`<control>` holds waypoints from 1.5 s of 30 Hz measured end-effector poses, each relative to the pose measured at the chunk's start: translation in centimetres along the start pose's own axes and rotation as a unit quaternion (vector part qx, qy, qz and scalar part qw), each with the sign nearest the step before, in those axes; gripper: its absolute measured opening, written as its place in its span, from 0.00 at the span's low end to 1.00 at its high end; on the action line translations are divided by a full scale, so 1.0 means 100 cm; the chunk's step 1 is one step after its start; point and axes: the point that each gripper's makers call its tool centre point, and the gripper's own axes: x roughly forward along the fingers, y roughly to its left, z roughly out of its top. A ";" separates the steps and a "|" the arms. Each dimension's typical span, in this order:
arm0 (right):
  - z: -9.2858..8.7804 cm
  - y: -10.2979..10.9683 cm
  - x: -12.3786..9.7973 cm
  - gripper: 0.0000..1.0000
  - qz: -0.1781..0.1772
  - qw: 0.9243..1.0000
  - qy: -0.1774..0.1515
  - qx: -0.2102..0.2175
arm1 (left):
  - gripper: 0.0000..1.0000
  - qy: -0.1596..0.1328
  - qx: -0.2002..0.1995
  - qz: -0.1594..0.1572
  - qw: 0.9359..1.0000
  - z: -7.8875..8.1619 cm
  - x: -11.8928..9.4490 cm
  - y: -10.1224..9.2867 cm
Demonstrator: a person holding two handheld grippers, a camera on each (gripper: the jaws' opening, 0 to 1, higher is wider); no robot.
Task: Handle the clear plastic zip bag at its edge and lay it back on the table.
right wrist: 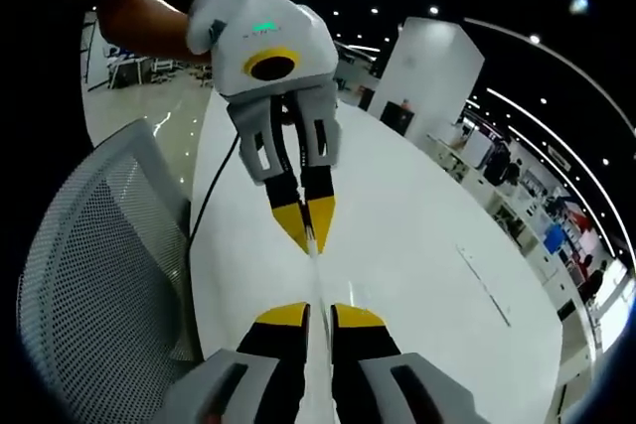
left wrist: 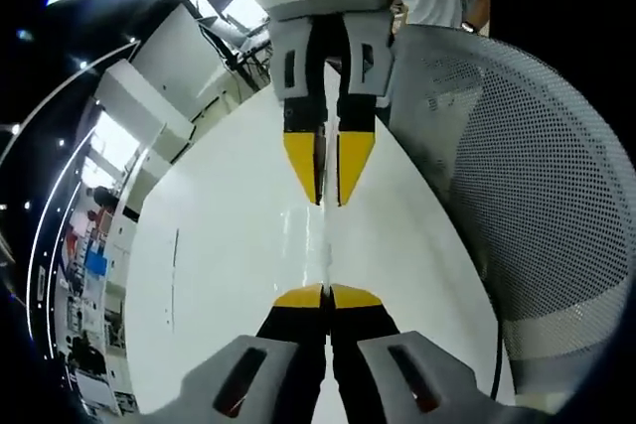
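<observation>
Views facing each other, close over shared white table [left wrist: 229,245] (mesh chair [right wrist: 89,275] beside)

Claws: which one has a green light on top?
The left claw, seen across the right gripper view: green light on its white body. The right claw shows none.

Left gripper [left wrist: 327,297] low in the frame, yellow tips pressed together. Right gripper [right wrist: 319,316] low in its frame, tips nearly closed. Facing each other tip to tip, one bare forearm [right wrist: 139,17] upper left.
</observation>
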 end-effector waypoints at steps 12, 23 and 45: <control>0.010 0.000 0.007 0.06 0.008 1.000 -0.005 -0.011 | 0.00 0.004 0.001 -0.010 1.000 0.002 0.001 0.000; 0.016 -0.001 0.016 0.05 0.014 1.000 -0.010 -0.016 | 0.00 0.004 -0.020 -0.027 0.999 -0.001 0.003 -0.001; 0.018 0.006 0.031 0.01 0.040 0.999 -0.001 -0.036 | 0.00 0.012 -0.027 -0.050 0.998 -0.003 0.013 -0.006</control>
